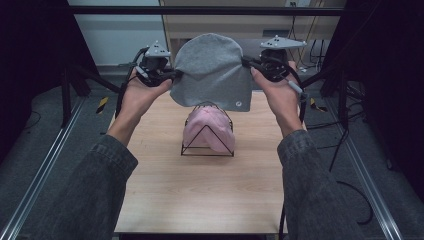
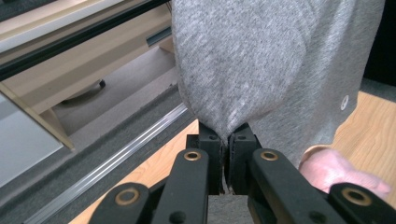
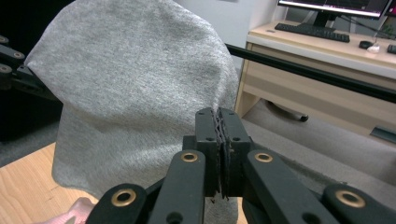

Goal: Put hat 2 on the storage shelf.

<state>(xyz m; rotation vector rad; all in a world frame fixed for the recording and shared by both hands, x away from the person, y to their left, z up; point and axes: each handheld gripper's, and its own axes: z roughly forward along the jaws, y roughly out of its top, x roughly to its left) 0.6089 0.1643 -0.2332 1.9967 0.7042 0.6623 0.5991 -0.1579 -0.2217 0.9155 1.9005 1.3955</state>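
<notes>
Hanging in the high view between the left gripper (image 1: 172, 75) and the right gripper (image 1: 248, 63), a grey beanie (image 1: 212, 70) is stretched wide over the pink hat (image 1: 207, 129) on the wire stand (image 1: 207, 150) — spread, it seems, to be lowered on. In the left gripper view, the jaws are clamped on the beanie's edge. In the right gripper view, the jaws are pinched together on the opposite edge — tension kept even.

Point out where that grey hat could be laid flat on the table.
Free: the near half of the table, between the sleeves, in front of the wire stand; also narrow strips left and right of the stand. Crowded: the centre, where the stand holds the pink hat, under the grey hat held by the left gripper and the right gripper.
</notes>
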